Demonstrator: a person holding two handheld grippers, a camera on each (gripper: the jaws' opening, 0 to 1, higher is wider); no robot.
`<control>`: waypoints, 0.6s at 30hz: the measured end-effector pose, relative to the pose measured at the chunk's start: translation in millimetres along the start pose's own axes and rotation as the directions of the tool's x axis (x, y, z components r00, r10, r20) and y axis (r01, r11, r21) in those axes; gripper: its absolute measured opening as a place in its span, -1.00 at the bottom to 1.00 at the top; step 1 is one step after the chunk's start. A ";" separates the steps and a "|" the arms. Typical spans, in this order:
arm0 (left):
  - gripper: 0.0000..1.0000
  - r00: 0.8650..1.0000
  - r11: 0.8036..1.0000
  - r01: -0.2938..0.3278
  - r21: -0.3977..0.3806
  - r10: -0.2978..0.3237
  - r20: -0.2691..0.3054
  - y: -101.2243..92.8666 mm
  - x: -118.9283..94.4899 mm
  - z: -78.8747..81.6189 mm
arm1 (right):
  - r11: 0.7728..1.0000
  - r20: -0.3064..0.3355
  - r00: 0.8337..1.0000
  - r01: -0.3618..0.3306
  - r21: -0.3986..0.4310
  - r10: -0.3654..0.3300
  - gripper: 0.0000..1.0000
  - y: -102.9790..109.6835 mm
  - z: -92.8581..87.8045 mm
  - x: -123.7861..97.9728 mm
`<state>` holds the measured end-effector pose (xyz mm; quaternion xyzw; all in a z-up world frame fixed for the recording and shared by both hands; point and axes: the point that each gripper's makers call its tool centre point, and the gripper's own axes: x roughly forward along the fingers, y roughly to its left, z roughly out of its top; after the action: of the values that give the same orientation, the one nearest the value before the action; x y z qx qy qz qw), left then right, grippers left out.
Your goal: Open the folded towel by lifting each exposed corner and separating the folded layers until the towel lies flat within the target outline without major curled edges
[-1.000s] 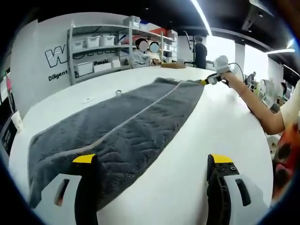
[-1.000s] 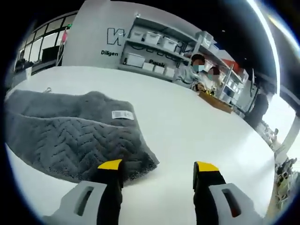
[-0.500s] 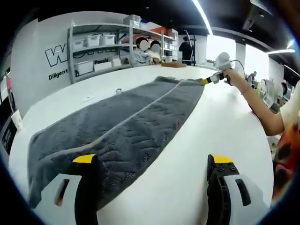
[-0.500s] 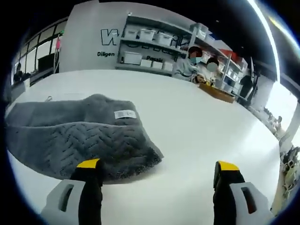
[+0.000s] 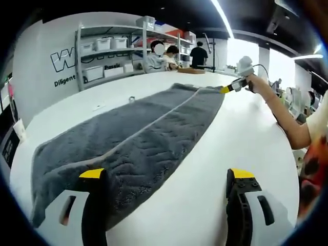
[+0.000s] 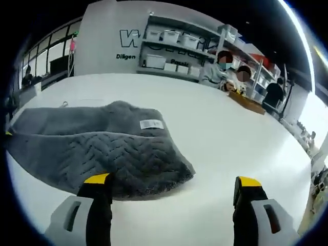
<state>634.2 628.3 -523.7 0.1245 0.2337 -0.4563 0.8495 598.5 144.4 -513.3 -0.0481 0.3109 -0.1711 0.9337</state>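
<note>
Spreading wide since a second ago, our right gripper (image 6: 171,185) has its jaws released at the near edge of the towel (image 6: 97,151), still folded on the tabletop (image 6: 225,138). Our left gripper (image 5: 166,180) also gapes, its left jaw over the towel's end; unfolding remains.

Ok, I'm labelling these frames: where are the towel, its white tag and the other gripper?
towel (image 5: 133,148): left gripper view, middle of the grey pile.
white tag (image 6: 151,123): right gripper view, centre of the label.
right gripper (image 5: 226,89): left gripper view, its yellow tips at the towel's far corner.
</note>
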 end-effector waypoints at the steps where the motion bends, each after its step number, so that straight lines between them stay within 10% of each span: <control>1: 0.89 1.000 1.000 -0.002 -0.003 0.002 -0.001 0.8 -0.1 -0.4 | 1.000 0.006 1.000 -0.007 -0.002 0.007 0.99 1.7 1.5 -0.3; 8: 0.89 1.000 1.000 -0.002 -0.002 0.002 0.003 0.9 -1.5 0.2 | 0.997 0.036 0.999 -0.034 -0.071 0.036 0.89 18.1 11.8 -4.8; 18: 0.89 1.000 1.000 -0.004 0.006 0.004 0.013 -0.5 -4.4 3.2 | 0.959 0.130 0.974 -0.151 -0.239 0.186 0.80 43.0 74.4 -7.3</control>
<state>632.6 629.8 -518.7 0.1244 0.2268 -0.4562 0.8514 649.9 186.0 -458.0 -0.1410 0.2597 -0.0498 0.9540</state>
